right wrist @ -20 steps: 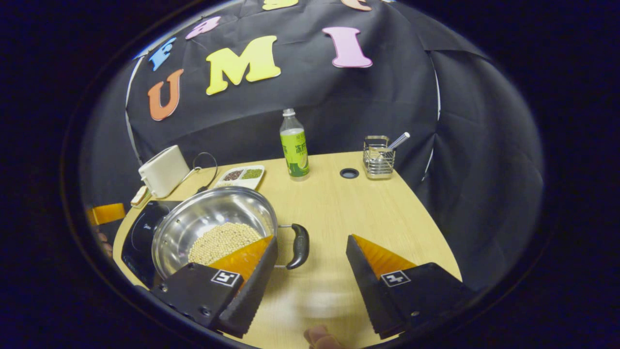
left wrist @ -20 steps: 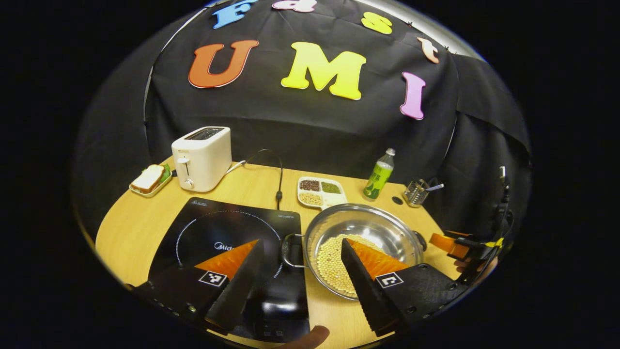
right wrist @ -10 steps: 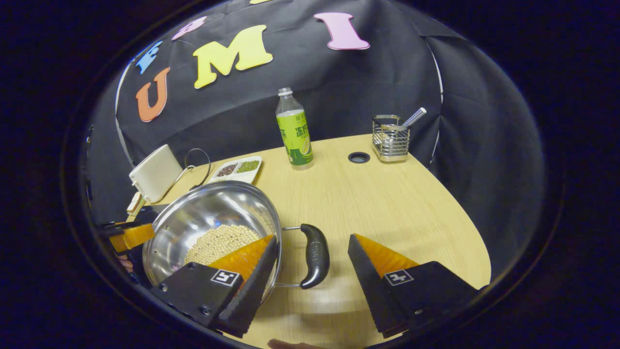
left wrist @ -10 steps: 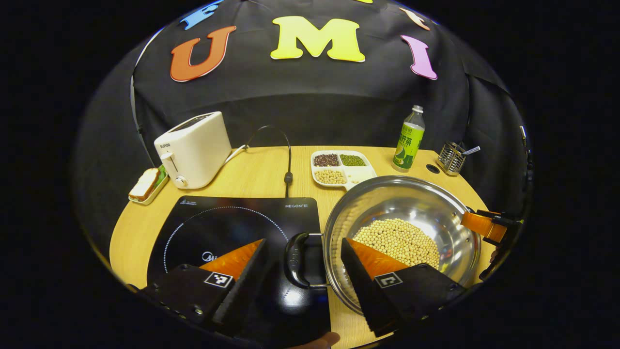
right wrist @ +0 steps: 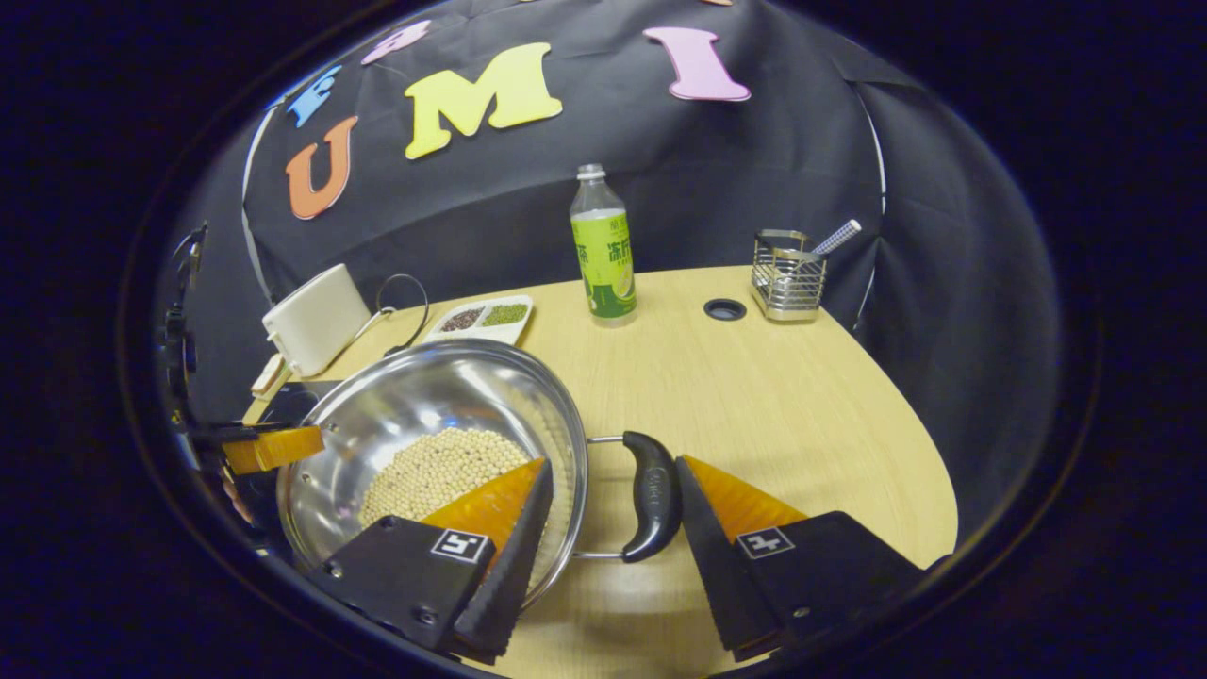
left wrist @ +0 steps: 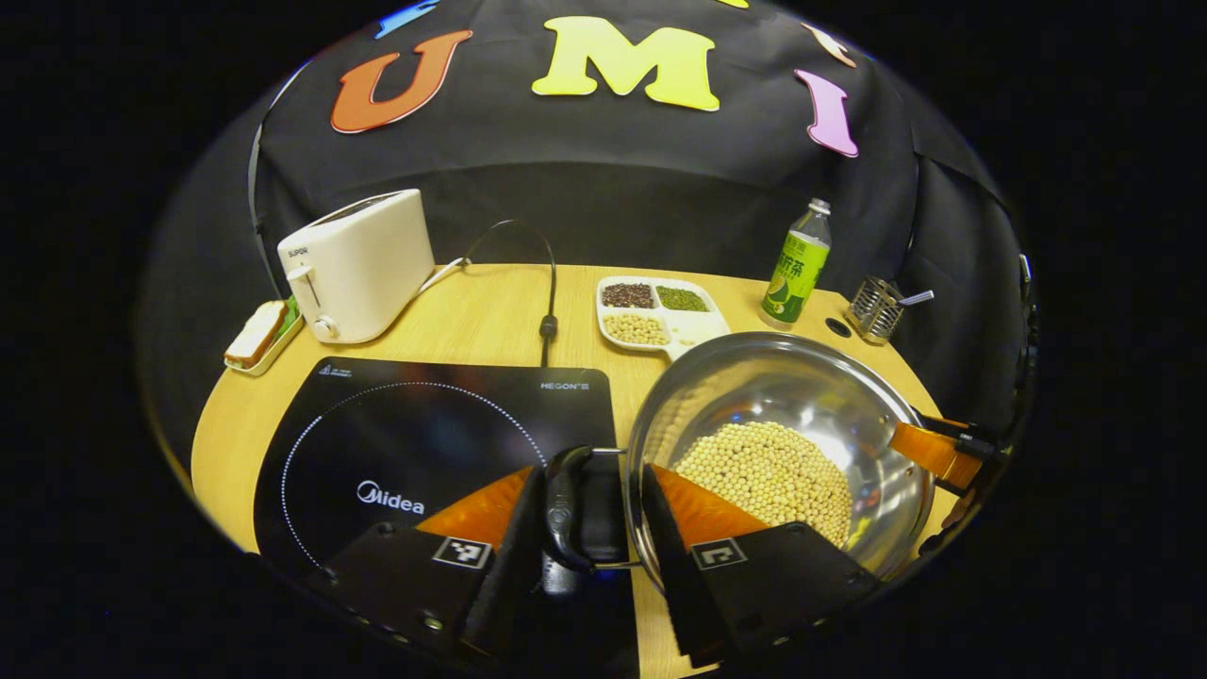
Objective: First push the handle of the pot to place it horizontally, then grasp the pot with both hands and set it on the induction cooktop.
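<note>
The steel pot (left wrist: 783, 396) (right wrist: 424, 396) holds soybeans (left wrist: 764, 471) and stands on the wooden table, just right of the black induction cooktop (left wrist: 415, 443) (right wrist: 283, 401). Its two black handles lie level, one on each side. My left gripper (left wrist: 592, 468) has narrowed onto the left handle (left wrist: 564, 505), one finger against its outer side and the other at the rim's inner side. My right gripper (right wrist: 616, 461) is open astride the right handle (right wrist: 653, 495): one finger is over the beans, the other touches the handle's outer side. Each gripper also shows at the pot's far rim, the right gripper (left wrist: 929, 451) and the left gripper (right wrist: 273, 448).
At the back stand a white toaster (left wrist: 354, 264) with its cable (left wrist: 545, 325), a sandwich dish (left wrist: 256, 335), a divided dish of beans (left wrist: 655, 316), a green bottle (left wrist: 795, 269) and a wire holder (left wrist: 877, 306). A cable hole (right wrist: 724, 308) is in the table.
Both grippers came down and forward to the pot's handles. The left fingers narrowed around the left handle; the right gripper slid until its outer finger met the right handle.
</note>
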A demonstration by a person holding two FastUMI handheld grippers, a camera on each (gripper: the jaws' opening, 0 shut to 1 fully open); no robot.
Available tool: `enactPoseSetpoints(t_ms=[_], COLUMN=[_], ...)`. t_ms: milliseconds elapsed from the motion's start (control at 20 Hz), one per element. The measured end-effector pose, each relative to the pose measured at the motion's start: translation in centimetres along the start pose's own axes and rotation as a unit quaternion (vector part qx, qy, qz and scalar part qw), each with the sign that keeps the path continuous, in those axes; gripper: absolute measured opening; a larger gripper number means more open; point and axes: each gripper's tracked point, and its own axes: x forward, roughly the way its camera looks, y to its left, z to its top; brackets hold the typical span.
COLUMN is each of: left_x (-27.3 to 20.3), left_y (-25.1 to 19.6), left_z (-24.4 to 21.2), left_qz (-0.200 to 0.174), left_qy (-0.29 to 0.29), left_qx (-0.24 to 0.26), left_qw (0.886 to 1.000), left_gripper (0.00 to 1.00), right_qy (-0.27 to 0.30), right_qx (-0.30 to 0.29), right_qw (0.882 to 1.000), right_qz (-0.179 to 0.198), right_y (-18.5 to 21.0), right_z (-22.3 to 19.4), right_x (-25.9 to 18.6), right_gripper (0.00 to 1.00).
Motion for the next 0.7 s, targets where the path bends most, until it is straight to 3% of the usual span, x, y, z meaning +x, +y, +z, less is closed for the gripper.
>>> enactPoseSetpoints(t_ms=[50, 200, 700], left_x=[0.3, 0.3, 0.3], left_y=[0.0, 0.1, 0.3], left_z=[-0.2, -0.2, -0.4], left_qz=[0.001, 0.003, -0.006], left_qy=[0.0, 0.004, 0.03], left_qx=[0.0, 0.0, 0.016], left_qw=[1.0, 1.0, 0.999], left_gripper=[0.6, 0.59, 0.55], right_qy=[0.0, 0.005, 0.078], right_qx=[0.0, 0.001, -0.029], right_qw=[1.0, 1.0, 0.996], right_qz=[-0.008, -0.007, -0.006], right_y=[-0.3, -0.3, -0.1], right_z=[0.0, -0.3, -1.0], right_x=[0.1, 0.3, 0.8], right_gripper=[0.72, 0.65, 0.63])
